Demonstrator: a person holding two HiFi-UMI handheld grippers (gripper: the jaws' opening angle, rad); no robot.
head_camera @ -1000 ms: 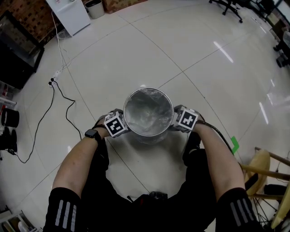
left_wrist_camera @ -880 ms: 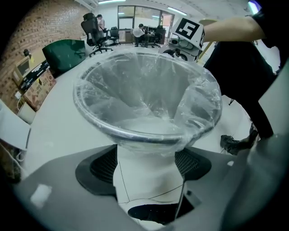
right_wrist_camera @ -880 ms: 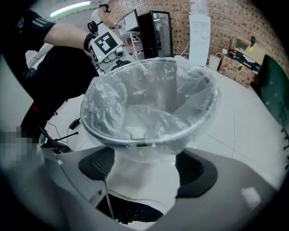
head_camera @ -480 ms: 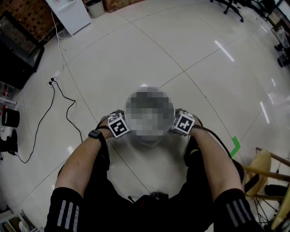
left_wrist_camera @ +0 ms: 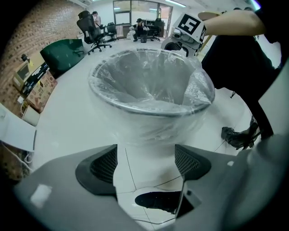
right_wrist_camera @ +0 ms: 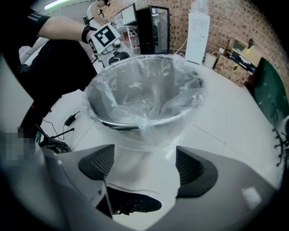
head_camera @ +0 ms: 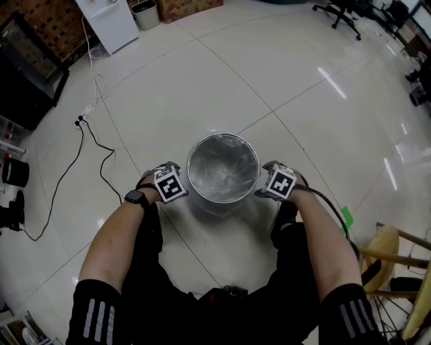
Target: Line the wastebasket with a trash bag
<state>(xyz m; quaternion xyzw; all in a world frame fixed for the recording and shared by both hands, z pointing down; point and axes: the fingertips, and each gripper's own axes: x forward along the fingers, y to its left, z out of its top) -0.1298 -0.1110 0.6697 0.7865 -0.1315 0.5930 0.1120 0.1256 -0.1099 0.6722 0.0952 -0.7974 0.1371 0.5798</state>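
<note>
- The left gripper has its jaws spread wide and grips nothing; its dark ribbed pads stand clear on either side of a gap, with the film-covered lower wall of the wastebasket straight ahead at 12 o'clock
- The right gripper is also wide open and empty; the loose skirt of the trash bag hangs just ahead of its pads, and neither pad presses on it
- The clear bag already lines the metal wastebasket: it sags into the inside, and its edge is folded out over the rim and drapes down the outer wall, crumpled and uneven
- In the head view the wastebasket stands upright on the pale tiled floor, with the left gripper just beside it at 9 o'clock and the right gripper just beside it at 3 o'clock, both pointing steeply down
- A black watch sits on the left wrist
- A dark cable runs across the floor at 10 o'clock, towards a white cabinet at 11 o'clock
- A green tape mark lies at 4 o'clock, and a wooden stool stands beyond it
- An office chair stands far off at 1 o'clock
</note>
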